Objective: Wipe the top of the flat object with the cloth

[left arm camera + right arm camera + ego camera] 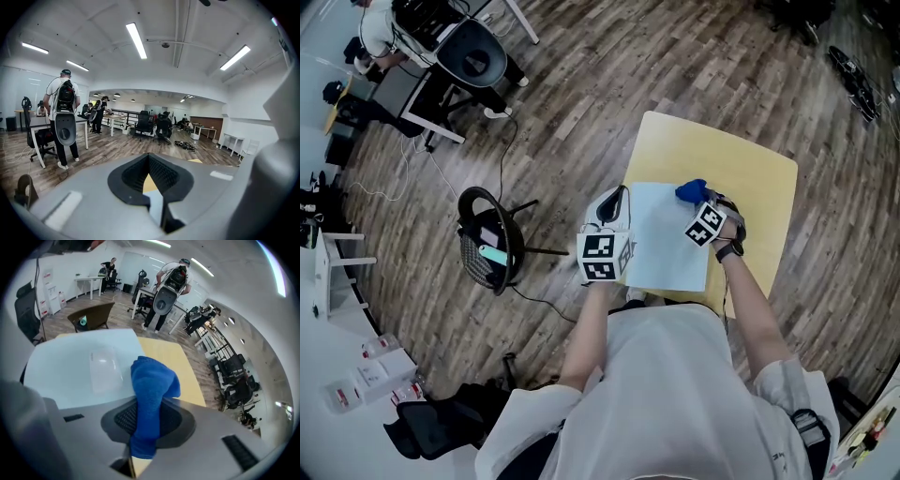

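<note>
Yellow table (759,178): pale-blue flat board (670,239), left tongs (619,204) clamp its edge; right tongs (706,201) pinch bunched blue cloth (691,190).

Two grippers, one cloth, one sheet, one table.

The person (656,394) holds two grippers, the left gripper (617,199) and the right gripper (701,202). Each carries one marker cube, making two: the left cube (602,255) and the right cube (705,225). There is a single blue cloth (152,385), a single pale flat sheet (666,248) and a single yellow table (750,178) under it. The head view shows two chairs on the floor to the left: a near round black chair (492,239) and a far office chair (473,52). A second person (380,28) sits far left. The left gripper view shows four ceiling light strips (136,40).
</note>
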